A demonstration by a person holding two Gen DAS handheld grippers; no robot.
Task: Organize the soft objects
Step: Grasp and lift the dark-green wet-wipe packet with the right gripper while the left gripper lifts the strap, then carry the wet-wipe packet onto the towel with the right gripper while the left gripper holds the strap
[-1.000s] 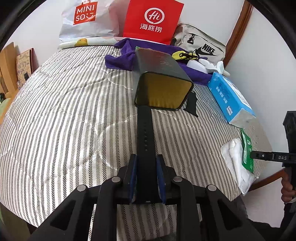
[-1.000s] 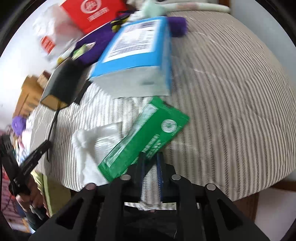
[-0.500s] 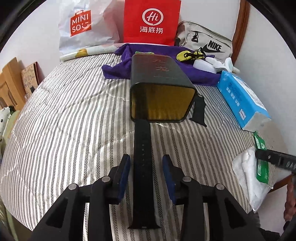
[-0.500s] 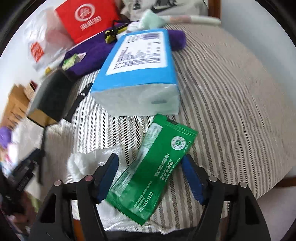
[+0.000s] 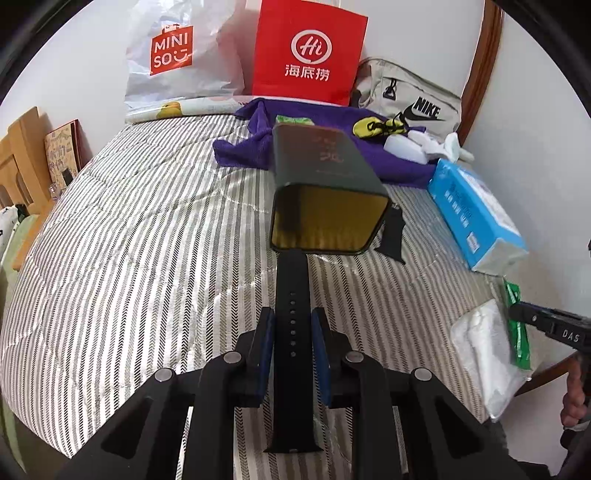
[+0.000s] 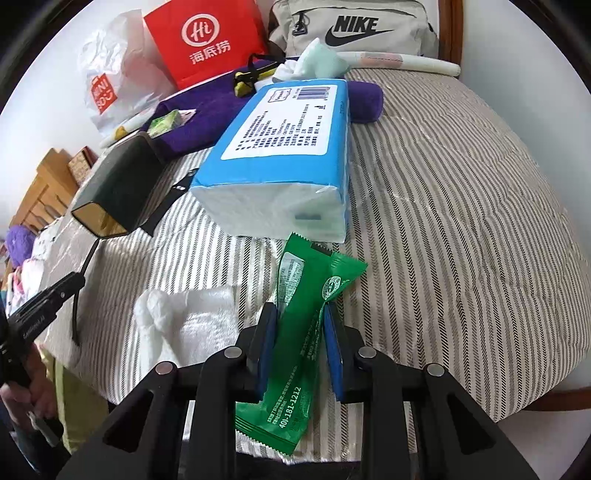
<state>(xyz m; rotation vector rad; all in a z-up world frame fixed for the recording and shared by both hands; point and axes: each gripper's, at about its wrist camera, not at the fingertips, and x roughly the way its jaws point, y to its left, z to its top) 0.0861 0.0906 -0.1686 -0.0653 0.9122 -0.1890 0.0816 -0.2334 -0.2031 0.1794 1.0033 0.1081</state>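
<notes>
Left gripper [image 5: 292, 334]: black watch strap [image 5: 291, 295] clamped between fingers | Right gripper [image 6: 300, 332]: green packet [image 6: 308, 325] pinched | Striped bed [image 5: 147, 240]: open tin [image 5: 325, 195] laid sideways

This is a bedroom in a home. A big bed with a grey and white striped quilt [image 5: 147, 240] fills the room, and a curved brown wooden bed frame [image 5: 484, 62] stands by the white wall. Everyday things lie at the far end: a white plastic shopping bag with a red logo [image 5: 173, 55], a red paper bag [image 5: 310, 55], a grey cloth sports bag [image 6: 354, 26] and a blue pack of tissues [image 6: 284, 155]. Light wooden furniture [image 5: 18, 155] stands beside the bed.
</notes>
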